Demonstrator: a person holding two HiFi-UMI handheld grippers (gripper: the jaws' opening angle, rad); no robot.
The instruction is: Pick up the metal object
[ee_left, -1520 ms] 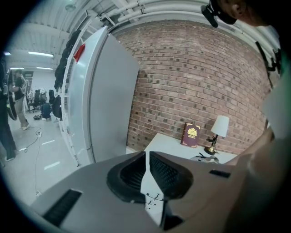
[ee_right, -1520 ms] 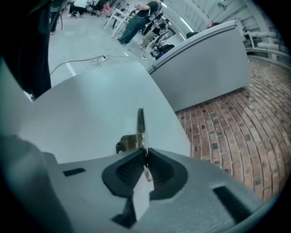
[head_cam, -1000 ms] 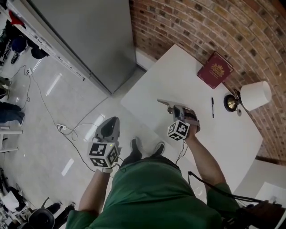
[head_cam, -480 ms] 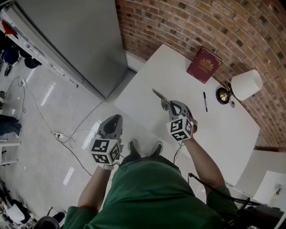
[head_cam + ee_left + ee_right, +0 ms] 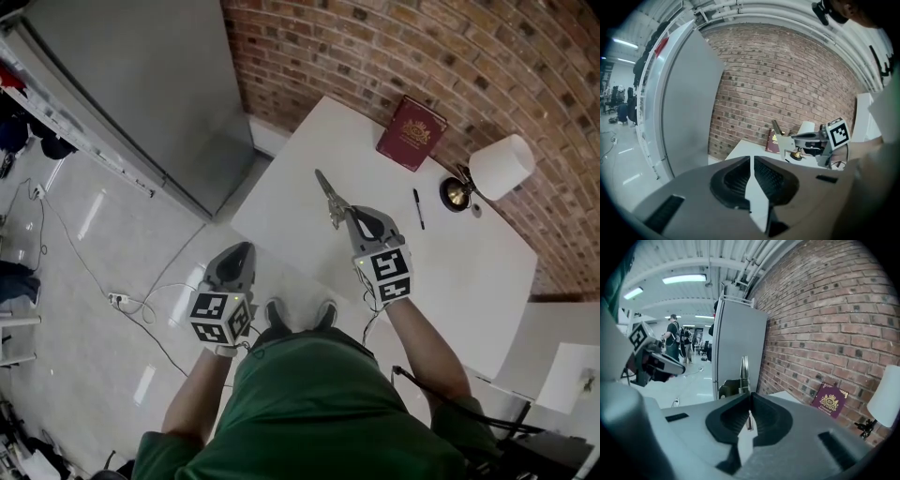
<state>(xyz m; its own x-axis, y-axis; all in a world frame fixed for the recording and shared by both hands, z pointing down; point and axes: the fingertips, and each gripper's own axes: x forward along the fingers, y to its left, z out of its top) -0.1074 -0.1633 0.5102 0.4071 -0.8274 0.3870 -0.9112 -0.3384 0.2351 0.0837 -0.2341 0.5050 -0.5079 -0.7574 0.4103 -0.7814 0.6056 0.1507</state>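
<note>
My right gripper (image 5: 349,214) is shut on a metal object (image 5: 328,194), a slim hinged clamp-like tool, and holds it in the air above the white table (image 5: 450,272). In the right gripper view the metal object (image 5: 743,373) sticks up from between the closed jaws of the gripper (image 5: 749,404). My left gripper (image 5: 234,258) hangs over the floor to the left of the table, jaws shut with nothing in them. The left gripper view shows its closed jaws (image 5: 752,166) and, beyond them, the right gripper (image 5: 787,140) with the tool.
A maroon book (image 5: 411,132), a black pen (image 5: 418,208) and a white-shaded lamp (image 5: 495,169) rest on the table by the brick wall (image 5: 450,56). A grey cabinet (image 5: 131,84) stands at the left. A cable (image 5: 141,305) lies on the floor.
The right gripper has lifted the metal object up and away from the table, and it now points toward the wall. The left gripper has stayed where it was.
</note>
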